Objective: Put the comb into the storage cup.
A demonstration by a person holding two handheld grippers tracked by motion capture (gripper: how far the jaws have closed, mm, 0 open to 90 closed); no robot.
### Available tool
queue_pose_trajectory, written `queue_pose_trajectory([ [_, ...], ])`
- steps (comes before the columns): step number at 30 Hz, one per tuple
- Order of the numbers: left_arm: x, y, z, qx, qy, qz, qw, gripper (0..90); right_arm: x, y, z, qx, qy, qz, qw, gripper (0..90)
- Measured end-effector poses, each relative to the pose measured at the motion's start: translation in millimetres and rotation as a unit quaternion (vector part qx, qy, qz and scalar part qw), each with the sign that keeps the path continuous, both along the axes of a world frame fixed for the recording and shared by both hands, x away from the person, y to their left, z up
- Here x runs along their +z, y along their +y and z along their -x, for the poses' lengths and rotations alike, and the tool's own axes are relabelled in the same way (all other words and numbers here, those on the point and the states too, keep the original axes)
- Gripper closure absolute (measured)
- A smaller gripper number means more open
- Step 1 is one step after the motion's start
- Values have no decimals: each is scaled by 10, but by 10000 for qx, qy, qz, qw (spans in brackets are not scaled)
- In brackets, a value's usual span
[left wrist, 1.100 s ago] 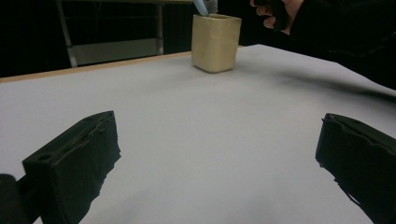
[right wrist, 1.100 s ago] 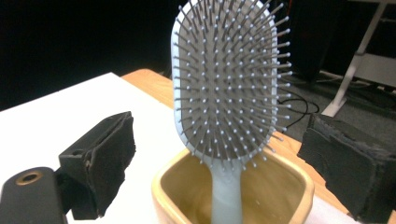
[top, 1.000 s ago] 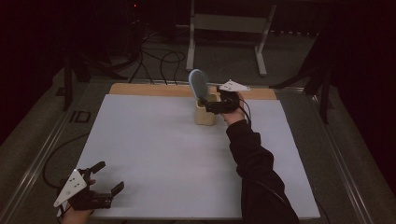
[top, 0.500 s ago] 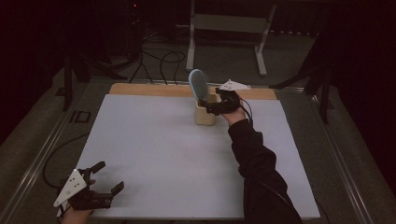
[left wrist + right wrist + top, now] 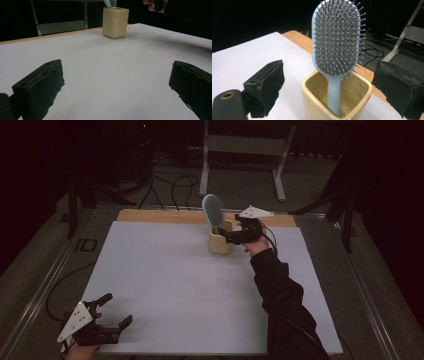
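A cream square cup (image 5: 219,243) stands near the table's far edge. A light-blue hairbrush (image 5: 212,209) stands upright in it, handle down and bristles toward my right gripper (image 5: 228,237). In the right gripper view the brush (image 5: 337,40) rises from the cup (image 5: 317,102), and that gripper (image 5: 332,87) is open, one jaw on each side of the cup and touching nothing. My left gripper (image 5: 115,310) rests open at the near left corner. In the left gripper view its jaws (image 5: 115,87) hold nothing, and the cup (image 5: 115,22) is far ahead.
The white table sheet (image 5: 165,285) has a wooden strip (image 5: 150,215) along its far edge. Behind the table are floor cables (image 5: 170,182) and a metal stand (image 5: 245,150). A dark sleeve (image 5: 285,305) reaches across the table's right side.
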State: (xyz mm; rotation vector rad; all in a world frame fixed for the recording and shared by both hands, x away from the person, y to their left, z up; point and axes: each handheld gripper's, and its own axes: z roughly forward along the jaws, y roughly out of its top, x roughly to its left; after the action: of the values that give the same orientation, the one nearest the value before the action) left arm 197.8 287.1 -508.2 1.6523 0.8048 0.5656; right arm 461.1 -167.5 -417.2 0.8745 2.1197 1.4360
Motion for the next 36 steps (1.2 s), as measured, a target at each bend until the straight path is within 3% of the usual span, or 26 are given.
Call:
queue_pose_trajectory([
  [24,0,-10,2,-1,7,-39,10000,0,-60,-450,434,-13,90,88,9999,85],
  [34,2,-12,4,24,-1,-39,10000,0,-124,-581,700,-7,13,138,9999,85],
  [36,7,-6,7,50,-12,-40,10000,0,-155,-624,795,-8,-45,238,9997,86],
])
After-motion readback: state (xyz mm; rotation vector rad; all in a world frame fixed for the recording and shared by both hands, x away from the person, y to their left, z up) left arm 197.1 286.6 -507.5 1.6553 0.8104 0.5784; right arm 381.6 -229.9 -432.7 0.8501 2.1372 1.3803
